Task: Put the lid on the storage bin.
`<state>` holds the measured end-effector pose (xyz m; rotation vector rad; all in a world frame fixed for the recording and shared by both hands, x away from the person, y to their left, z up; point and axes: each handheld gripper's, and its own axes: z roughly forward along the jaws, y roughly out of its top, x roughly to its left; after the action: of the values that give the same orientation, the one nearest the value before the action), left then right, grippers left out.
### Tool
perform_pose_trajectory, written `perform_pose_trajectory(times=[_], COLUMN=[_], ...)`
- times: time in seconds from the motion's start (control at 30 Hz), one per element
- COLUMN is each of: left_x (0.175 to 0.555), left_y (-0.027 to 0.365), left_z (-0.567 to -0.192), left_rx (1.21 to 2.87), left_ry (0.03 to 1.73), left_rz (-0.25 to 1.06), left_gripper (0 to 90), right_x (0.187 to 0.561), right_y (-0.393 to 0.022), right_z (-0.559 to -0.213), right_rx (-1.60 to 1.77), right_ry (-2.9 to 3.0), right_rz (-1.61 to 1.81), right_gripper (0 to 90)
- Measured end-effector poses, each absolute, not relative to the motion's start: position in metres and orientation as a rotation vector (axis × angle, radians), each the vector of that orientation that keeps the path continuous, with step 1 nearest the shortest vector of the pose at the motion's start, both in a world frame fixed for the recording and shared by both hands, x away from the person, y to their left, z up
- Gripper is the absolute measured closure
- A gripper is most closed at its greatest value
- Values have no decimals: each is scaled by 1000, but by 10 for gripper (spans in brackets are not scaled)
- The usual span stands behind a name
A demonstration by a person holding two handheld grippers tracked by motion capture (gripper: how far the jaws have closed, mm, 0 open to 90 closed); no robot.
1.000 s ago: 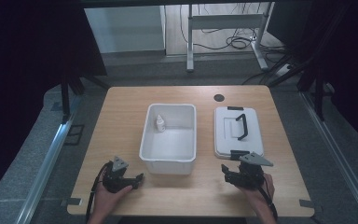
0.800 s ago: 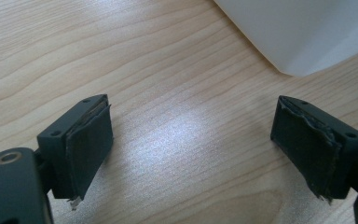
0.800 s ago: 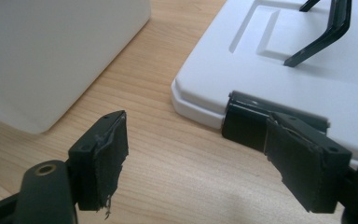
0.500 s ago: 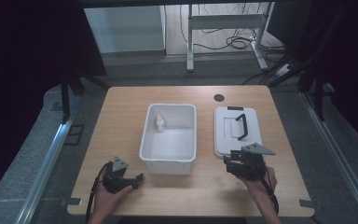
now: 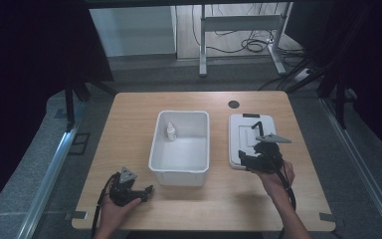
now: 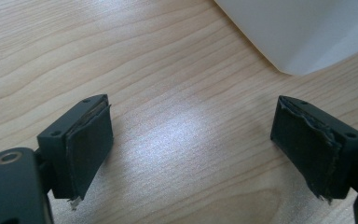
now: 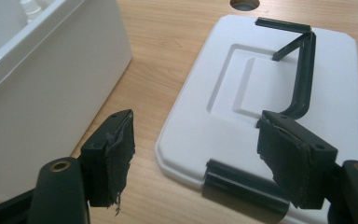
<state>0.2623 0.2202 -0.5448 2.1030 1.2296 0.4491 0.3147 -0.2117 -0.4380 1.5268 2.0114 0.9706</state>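
High view: my right tool is hovering over the near edge of the white lid, right of the tub | Left gripper view: left tool is gaping empty over the tabletop | Right gripper view: jaws have been closing, nothing between; the lid's black handle is running away ahead.

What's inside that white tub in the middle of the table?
In the white tub a small white bottle stands upright near the far left corner. The rest of the floor looks bare. The strip just behind the near wall is hidden from the camera above.
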Motion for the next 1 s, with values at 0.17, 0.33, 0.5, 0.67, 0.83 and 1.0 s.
perform_pose_trajectory(times=[0.17, 0.33, 0.5, 0.67, 0.83, 1.0], left_x=[262, 262, 262, 262, 262, 262], left_y=[220, 220, 220, 220, 220, 220], left_z=[-545, -545, -545, -545, -545, -545], left_rx=[2101, 2101, 2100, 2099, 2100, 2100], left_ry=[1232, 1232, 1233, 1233, 1232, 1233], left_rz=[447, 447, 447, 447, 449, 447], left_gripper=[127, 127, 127, 127, 127, 127], right_x=[336, 351, 367, 381, 393, 407], right_y=[-215, -221, -226, -232, -234, -235], right_z=[-432, -427, -419, -412, -407, -407], right_rx=[1566, 1622, 1659, 1689, 1712, 1745], right_ry=[2022, 2017, 2029, 2034, 2049, 2068], right_rz=[923, 921, 897, 870, 841, 795], right_gripper=[292, 303, 317, 345, 363, 383])
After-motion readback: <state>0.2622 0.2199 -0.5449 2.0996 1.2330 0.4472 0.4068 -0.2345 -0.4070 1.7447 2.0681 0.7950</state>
